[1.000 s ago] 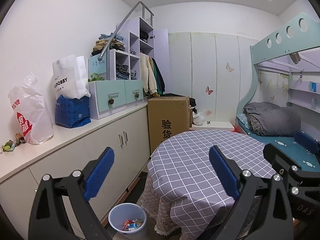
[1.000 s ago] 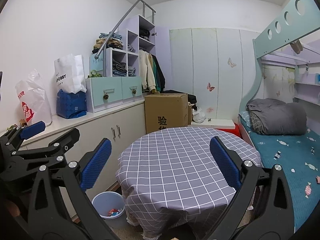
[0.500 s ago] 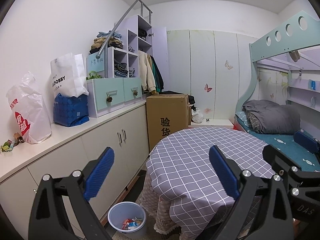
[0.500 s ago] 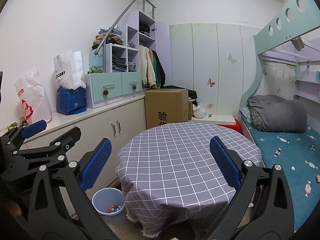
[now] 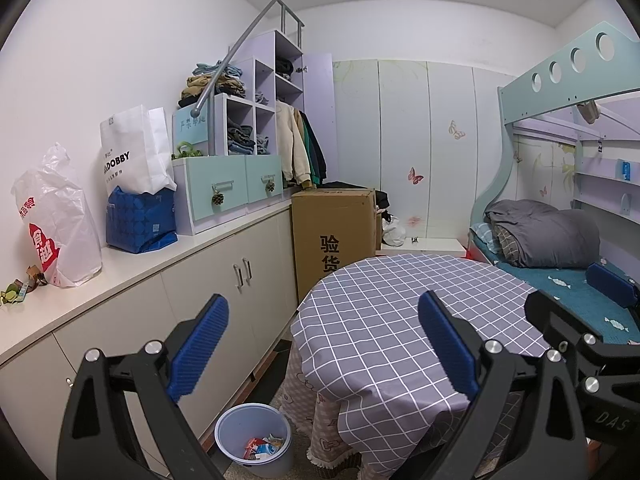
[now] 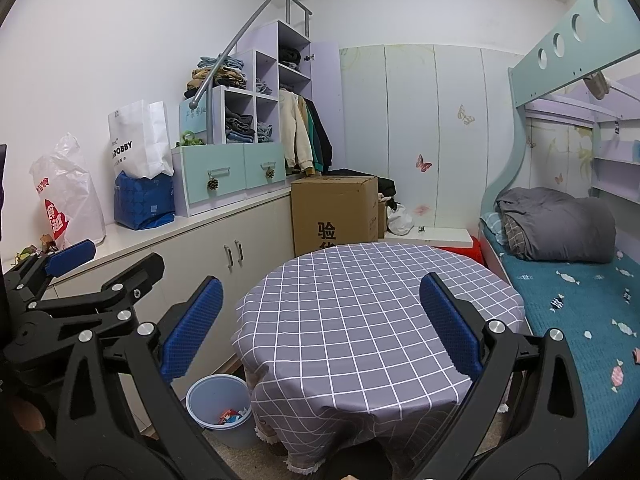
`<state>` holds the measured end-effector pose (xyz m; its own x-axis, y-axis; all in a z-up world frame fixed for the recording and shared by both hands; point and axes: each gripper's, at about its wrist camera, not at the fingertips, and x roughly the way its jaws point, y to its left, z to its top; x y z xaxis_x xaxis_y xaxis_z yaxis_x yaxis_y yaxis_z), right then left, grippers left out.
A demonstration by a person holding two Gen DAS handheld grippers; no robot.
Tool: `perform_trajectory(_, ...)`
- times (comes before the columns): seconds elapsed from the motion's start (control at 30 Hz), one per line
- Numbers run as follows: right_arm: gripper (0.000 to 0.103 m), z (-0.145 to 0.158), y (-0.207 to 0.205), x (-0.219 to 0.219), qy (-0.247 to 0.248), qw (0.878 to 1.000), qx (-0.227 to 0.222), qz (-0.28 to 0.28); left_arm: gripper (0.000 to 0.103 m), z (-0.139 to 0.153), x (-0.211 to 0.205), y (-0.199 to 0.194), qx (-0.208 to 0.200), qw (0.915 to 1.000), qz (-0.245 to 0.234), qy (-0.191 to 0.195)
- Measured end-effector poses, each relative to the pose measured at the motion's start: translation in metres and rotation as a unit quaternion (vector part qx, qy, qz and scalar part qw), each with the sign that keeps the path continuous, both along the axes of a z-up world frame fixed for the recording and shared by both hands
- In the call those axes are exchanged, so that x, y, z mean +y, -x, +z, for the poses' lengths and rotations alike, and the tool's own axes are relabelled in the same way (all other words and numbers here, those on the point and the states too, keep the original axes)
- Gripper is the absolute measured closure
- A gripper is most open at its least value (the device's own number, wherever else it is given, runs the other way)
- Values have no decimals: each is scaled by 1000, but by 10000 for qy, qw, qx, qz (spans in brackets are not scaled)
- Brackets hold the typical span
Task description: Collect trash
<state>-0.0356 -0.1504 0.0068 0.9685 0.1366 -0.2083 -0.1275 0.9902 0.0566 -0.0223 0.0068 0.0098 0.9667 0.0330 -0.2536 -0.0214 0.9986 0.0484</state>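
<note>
A mint-green bunk bed (image 6: pixel 560 52) with a teal candy-print mattress filled the right side of the small white-walled room, a rolled grey quilt (image 6: pixel 560 224) lying at its far end. Along the left wall ran a long cream cabinet counter (image 5: pixel 132 264), carrying lilac cubby shelves (image 5: pixel 256 100) stuffed with folded clothes, a white paper shopping bag (image 5: pixel 132 148), a blue patterned bag (image 5: pixel 140 216) and a white plastic bag with red print (image 5: pixel 56 220). In the middle stood a round table under a grey checked cloth (image 6: pixel 360 312), its top bare. Behind it sat a tall brown cardboard box (image 6: pixel 334 212). On the floor between table and cabinets stood the pale blue plastic waste bin (image 5: pixel 254 440), with colourful wrappers (image 5: pixel 264 448) in its bottom. The left gripper (image 5: pixel 320 344) and the right gripper (image 6: pixel 320 324) hung side by side in front of the table, each with blue-padded fingers spread wide and holding nothing.
</note>
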Motion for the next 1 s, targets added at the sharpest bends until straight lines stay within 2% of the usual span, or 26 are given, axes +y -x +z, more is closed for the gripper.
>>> perform_trajectory(1.0,6,-4,0,-3,-20,10000,39,24,9,-2,-1,-2,26,10000,-15,9)
